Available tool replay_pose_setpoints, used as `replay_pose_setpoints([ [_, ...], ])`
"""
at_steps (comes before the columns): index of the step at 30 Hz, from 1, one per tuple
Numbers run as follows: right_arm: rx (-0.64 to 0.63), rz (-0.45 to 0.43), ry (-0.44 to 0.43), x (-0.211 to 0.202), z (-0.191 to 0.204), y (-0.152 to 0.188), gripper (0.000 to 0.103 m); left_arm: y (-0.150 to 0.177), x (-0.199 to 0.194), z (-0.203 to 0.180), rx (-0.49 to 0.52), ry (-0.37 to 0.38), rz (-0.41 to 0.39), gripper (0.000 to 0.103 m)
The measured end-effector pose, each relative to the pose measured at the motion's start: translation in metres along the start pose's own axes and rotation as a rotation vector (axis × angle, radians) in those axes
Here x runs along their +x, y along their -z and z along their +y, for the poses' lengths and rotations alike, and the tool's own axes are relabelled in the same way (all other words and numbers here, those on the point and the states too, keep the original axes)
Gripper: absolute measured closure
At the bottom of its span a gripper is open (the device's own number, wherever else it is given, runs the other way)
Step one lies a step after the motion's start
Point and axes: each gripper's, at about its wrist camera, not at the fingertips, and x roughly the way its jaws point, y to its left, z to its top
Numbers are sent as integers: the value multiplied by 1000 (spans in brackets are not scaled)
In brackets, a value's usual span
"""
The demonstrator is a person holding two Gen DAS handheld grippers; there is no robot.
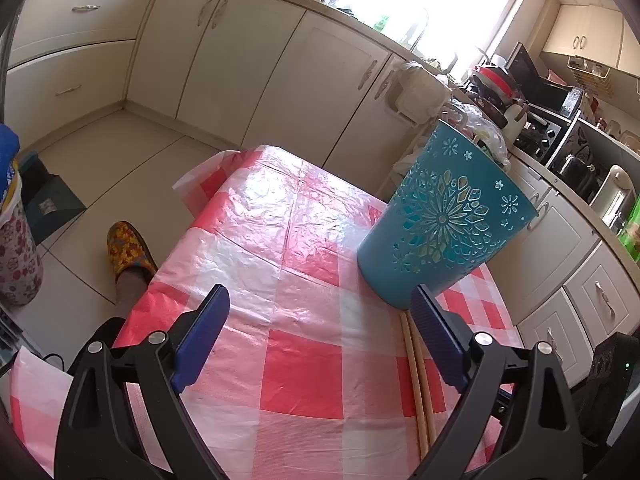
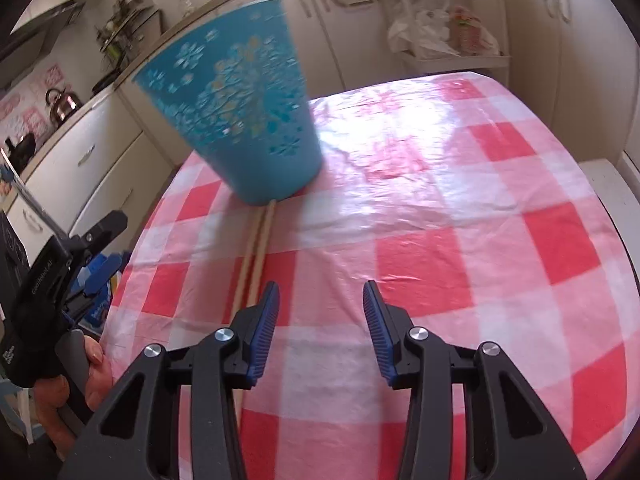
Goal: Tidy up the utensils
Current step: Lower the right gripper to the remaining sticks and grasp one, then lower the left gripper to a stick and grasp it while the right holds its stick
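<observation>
Glossy plastic tablecloth (image 1: 288, 240); pale wooden chopsticks (image 2: 256, 256).

The bin (image 1: 448, 216) is teal, cut with a snowflake pattern. The tablecloth (image 1: 280, 240) is red-and-white check. Chopsticks (image 2: 256, 248) are pale tan, perhaps wood. Finger pads (image 2: 264, 328) are blue on black. The slipper (image 1: 130, 250) is yellow-orange floral.

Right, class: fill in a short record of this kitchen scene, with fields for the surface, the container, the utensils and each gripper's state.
surface: table under a red-and-white checked plastic cloth
container: teal cut-out bin, upright on the cloth
utensils: two wooden chopsticks lying side by side on the cloth, far ends at the bin's base
left gripper: open, nothing between the jaws; chopsticks lie beside its right finger
right gripper: open, empty; chopsticks run past its left finger
contents of bin: cannot tell
</observation>
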Motion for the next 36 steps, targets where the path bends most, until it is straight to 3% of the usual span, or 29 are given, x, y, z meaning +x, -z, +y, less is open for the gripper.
replay_pose_setpoints([
  [5, -100, 39, 40, 26, 30, -5, 60, 0, 0, 0, 0, 1, 0, 15],
  [13, -197, 43, 102, 39, 44, -6, 60, 2, 1, -1, 2, 6, 0, 15],
  [18, -272, 48, 142, 40, 51, -2, 74, 2, 1, -1, 1, 6, 0, 15],
  [20, -273, 53, 144, 39, 49, -2, 87, 2, 1, -1, 0, 7, 0, 15],
  [23, -253, 62, 156, 29, 37, 0, 92, 2, 1, -2, 0, 8, -1, 15],
  [31, -180, 66, 201, -14, -10, 27, 95, 2, 1, -1, 0, 6, -2, 15],
  [36, -139, 65, 181, -18, -27, 22, 91, 1, 7, -7, 21, -18, 35, 13],
])
